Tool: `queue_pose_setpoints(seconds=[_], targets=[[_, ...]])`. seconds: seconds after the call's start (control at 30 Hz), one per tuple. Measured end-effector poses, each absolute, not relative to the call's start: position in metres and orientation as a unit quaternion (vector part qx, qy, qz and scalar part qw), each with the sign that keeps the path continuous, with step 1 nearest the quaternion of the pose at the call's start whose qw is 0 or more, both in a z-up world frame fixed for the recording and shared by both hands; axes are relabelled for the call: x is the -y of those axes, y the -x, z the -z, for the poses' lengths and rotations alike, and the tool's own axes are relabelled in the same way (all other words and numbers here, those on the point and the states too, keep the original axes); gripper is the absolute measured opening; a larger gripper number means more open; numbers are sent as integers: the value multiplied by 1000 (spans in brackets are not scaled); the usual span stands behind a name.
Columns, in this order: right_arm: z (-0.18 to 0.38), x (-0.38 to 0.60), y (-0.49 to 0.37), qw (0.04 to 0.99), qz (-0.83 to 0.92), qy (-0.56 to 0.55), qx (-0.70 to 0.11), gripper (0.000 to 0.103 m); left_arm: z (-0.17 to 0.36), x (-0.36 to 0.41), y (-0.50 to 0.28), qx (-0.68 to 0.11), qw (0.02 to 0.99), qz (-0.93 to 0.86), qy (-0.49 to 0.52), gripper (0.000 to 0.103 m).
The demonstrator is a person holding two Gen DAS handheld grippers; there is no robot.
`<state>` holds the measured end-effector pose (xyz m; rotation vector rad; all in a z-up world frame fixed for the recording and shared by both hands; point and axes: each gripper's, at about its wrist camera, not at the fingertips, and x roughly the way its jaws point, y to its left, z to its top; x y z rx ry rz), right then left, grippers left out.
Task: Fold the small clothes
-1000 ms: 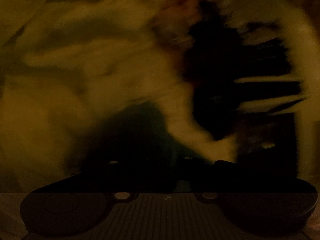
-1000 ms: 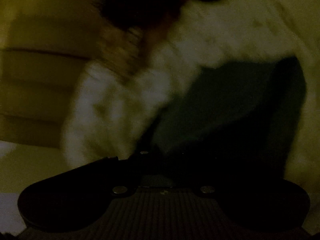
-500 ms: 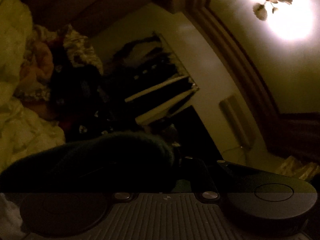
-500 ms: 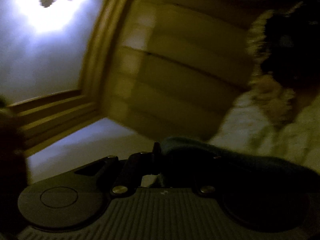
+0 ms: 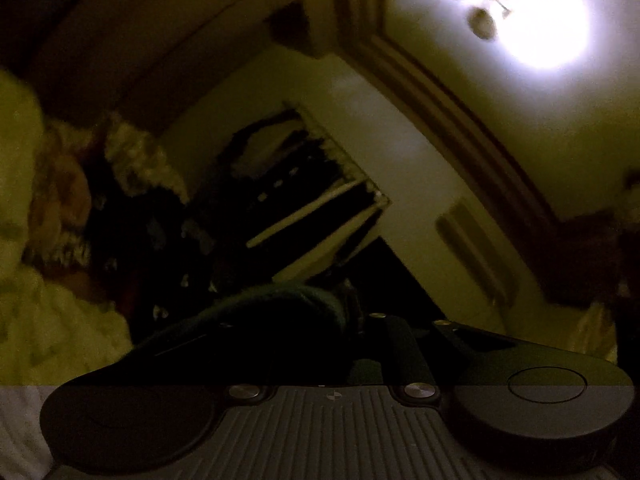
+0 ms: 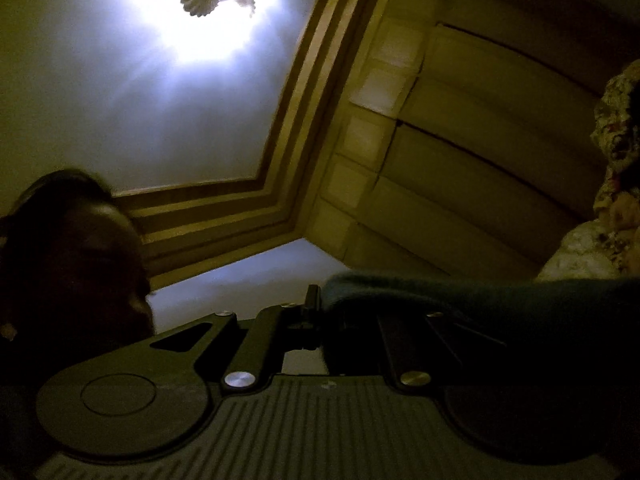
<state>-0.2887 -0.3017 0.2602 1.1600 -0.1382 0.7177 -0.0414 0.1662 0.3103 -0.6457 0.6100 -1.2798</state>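
Observation:
A dark green garment (image 5: pixel 280 308) hangs between both grippers, which are lifted and tilted up toward the ceiling. My left gripper (image 5: pixel 352 308) is shut on one edge of it; the cloth drapes over its left finger. My right gripper (image 6: pixel 320 304) is shut on the other edge of the garment (image 6: pixel 480 304), which drapes to the right over its right finger. The fingertips are mostly hidden by cloth and darkness.
A bright ceiling lamp (image 5: pixel 516 12) also shows in the right wrist view (image 6: pixel 200 12). A pale bed cover (image 5: pixel 48 320) with a pile of other clothes (image 5: pixel 100 208) lies at the left. Open dark shelves (image 5: pixel 312 208) stand behind. A person's head (image 6: pixel 68 260) is at the left.
Both grippers have swung up from the bed with the green garment, so the views now face wall and ceiling. In the last half second they tilted a little further up.

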Motion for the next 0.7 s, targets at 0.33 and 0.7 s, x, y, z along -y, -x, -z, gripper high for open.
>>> queue_pose_setpoints(seconds=[0.33,0.7], targets=[[-259,300,288,774,-345,-530,27,10,-293,-191,25,-315,665,608,298,76],[-166,318,118,872,-2,-424,-246,22,-152,-43,-103,-410,825,378,91,103]])
